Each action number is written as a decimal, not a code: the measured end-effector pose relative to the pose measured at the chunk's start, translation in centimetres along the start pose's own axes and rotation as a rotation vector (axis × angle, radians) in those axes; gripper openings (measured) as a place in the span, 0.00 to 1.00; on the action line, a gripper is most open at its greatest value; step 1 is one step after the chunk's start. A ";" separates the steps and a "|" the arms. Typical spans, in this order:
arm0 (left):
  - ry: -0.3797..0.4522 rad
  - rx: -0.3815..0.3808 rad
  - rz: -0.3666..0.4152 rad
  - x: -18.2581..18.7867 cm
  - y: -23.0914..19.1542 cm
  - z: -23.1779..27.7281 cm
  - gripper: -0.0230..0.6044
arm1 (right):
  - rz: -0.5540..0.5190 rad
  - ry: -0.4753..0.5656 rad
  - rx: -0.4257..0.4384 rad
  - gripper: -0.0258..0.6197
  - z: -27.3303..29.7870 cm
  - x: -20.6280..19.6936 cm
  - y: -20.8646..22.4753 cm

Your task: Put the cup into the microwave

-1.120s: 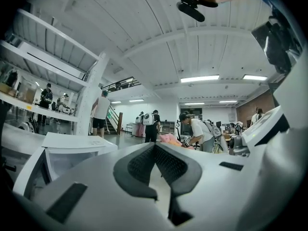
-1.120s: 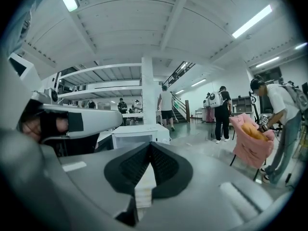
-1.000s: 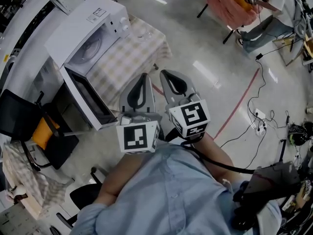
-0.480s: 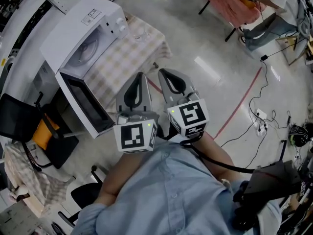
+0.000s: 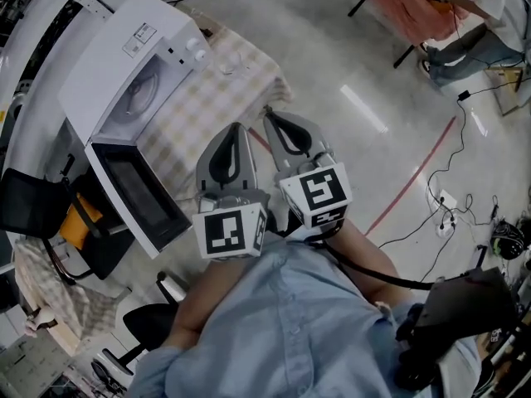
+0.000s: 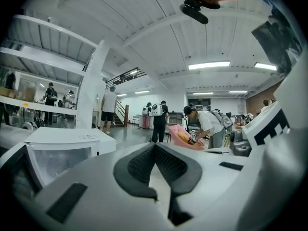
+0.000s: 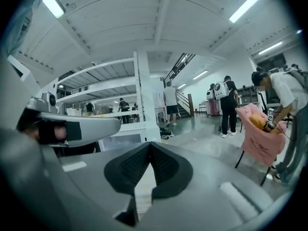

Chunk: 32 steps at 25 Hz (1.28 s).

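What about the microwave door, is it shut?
No, the door of the microwave stands swung open, leaving the cavity exposed.

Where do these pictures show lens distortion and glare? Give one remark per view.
Head view: wide-angle, bending toward the edges; white glare streaks lie on the floor. Left gripper view: fisheye with black corners, ceiling beam bowed, strip light blown out. Right gripper view: same fisheye; the shelving curves, and a ceiling lamp flares white.
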<state>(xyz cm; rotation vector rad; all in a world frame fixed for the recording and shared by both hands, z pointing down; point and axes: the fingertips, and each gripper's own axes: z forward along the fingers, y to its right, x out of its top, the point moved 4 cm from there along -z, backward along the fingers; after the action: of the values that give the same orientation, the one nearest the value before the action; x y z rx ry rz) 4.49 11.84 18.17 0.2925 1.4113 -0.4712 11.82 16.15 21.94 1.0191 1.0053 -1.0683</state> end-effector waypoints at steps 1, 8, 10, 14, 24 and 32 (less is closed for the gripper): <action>-0.003 0.010 0.000 0.0 0.0 0.8 0.05 | 0.000 -0.002 0.008 0.04 0.5 0.1 0.7; -0.013 0.073 0.006 0.9 0.6 5.3 0.05 | 0.005 -0.008 0.066 0.04 3.4 1.6 4.9; -0.011 0.091 0.012 1.3 0.8 6.3 0.05 | 0.002 -0.003 0.087 0.04 4.2 2.2 5.9; 0.008 0.127 0.022 2.2 1.0 8.2 0.05 | -0.018 0.008 0.133 0.04 5.4 3.1 7.3; 0.080 0.208 0.015 3.8 0.3 10.5 0.05 | -0.099 0.036 0.206 0.04 7.9 4.9 9.2; 0.114 0.263 -0.013 2.1 -2.5 11.2 0.05 | -0.137 0.019 0.238 0.05 10.8 3.7 9.0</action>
<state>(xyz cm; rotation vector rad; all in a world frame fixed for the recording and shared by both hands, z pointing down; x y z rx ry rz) 13.27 4.13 17.93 0.5296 1.4630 -0.6613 22.69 6.49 22.11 1.1667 0.9905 -1.3163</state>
